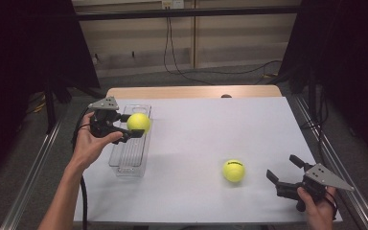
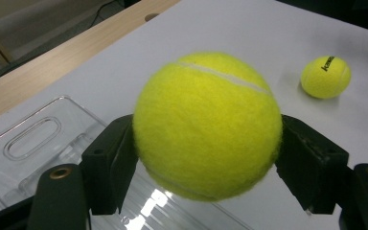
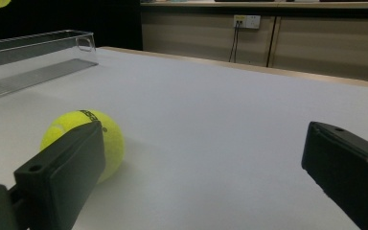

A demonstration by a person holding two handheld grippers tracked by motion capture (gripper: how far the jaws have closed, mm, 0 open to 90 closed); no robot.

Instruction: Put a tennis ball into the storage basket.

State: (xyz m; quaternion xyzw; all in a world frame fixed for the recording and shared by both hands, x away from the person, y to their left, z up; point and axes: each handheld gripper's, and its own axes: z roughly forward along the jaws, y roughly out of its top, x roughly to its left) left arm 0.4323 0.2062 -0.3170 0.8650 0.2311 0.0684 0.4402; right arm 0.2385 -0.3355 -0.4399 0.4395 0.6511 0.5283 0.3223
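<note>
My left gripper (image 1: 133,125) clamps a tennis ball (image 1: 138,122), holding it above the clear tray (image 1: 129,160) at the table's left side. The second ball (image 1: 234,170) sits on the white table (image 1: 211,129), and near it my right gripper (image 1: 281,168) gapes wide, empty.

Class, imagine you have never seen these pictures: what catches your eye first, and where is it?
First, the bright yellow tennis ball clamped in the left gripper, held above the clear plastic tray at the table's left. Next, a second tennis ball lying on the white table, near the open right gripper.
</note>
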